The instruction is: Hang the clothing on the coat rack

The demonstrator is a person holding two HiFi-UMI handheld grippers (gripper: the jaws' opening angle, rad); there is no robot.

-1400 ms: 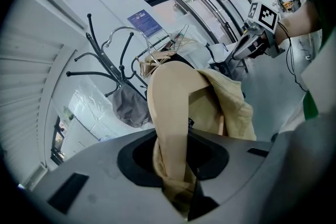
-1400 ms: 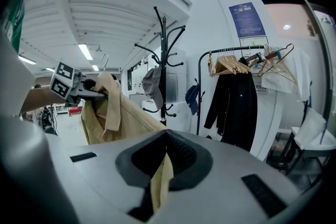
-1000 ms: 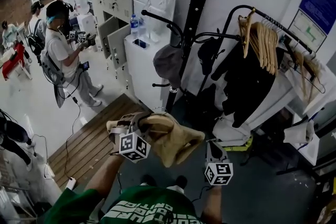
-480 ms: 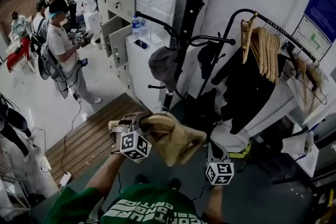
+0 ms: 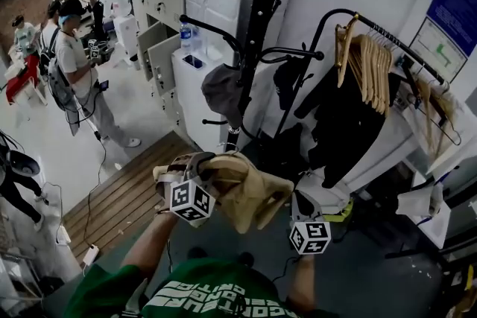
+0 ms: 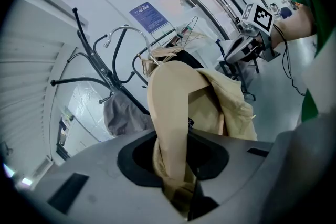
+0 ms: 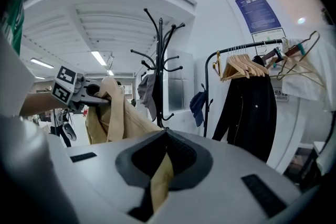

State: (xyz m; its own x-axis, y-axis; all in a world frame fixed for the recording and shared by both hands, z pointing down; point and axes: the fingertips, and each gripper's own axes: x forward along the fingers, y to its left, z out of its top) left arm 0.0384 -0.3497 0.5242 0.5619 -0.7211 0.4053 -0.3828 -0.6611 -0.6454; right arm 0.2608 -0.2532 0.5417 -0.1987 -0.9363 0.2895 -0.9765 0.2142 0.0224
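A tan garment (image 5: 250, 194) hangs bunched between my two grippers, in front of my chest. My left gripper (image 5: 195, 173) is shut on one thick fold of it (image 6: 181, 107), which rises out of the jaws. My right gripper (image 5: 299, 203) is shut on a thin tan edge (image 7: 159, 182) of the same garment. The black coat rack (image 5: 253, 41) stands ahead, its curved hooks spreading near the white wall, and it also shows in the left gripper view (image 6: 97, 68) and the right gripper view (image 7: 159, 60). The garment does not touch the rack.
A grey cap (image 5: 222, 89) and a dark one (image 5: 287, 78) hang on the rack. To the right a clothes rail (image 5: 387, 33) holds wooden hangers and a black coat (image 5: 346, 115). A white cabinet (image 5: 195, 97) stands behind the rack. People (image 5: 74, 67) stand far left.
Both grippers have carried the tan garment a little further toward the coat rack. Their grips look the same. The person at the far left has shifted slightly.
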